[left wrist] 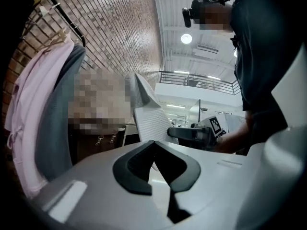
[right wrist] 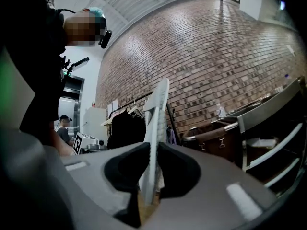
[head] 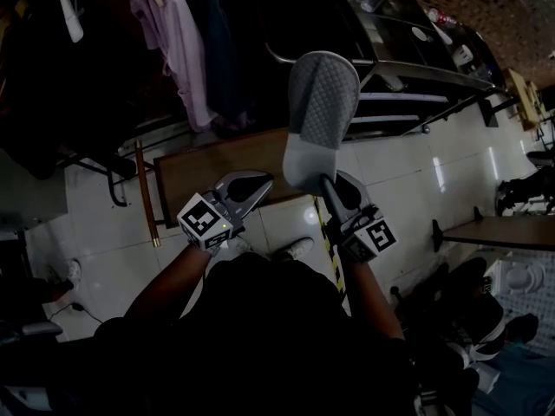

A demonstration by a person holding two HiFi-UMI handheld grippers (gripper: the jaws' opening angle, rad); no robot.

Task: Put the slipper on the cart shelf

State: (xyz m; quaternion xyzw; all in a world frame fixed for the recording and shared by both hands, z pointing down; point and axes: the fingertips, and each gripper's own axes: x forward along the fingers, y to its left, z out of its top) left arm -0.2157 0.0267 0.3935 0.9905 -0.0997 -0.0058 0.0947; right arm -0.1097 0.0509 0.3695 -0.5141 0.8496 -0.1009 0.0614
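A grey slipper (head: 321, 102) with a quilted insole is held up in the air, toe pointing away from me toward the metal cart (head: 408, 63). My right gripper (head: 323, 182) is shut on its heel end. In the right gripper view the slipper (right wrist: 156, 123) stands edge-on between the two pads, and the cart's shelves (right wrist: 271, 128) lie to the right. Just left of the slipper, my left gripper (head: 260, 184) holds nothing, its jaws shut. From the left gripper view (left wrist: 153, 145) I see the slipper (left wrist: 148, 119) and the right gripper (left wrist: 192, 133) ahead.
A clothes rail with a pink garment (head: 173, 33) and dark clothes hangs at the back left. A brown bench (head: 208, 172) stands below the grippers, a wooden stick (head: 146, 193) beside it. A table edge (head: 512, 230) is at the right. A person (right wrist: 62, 128) stands far off.
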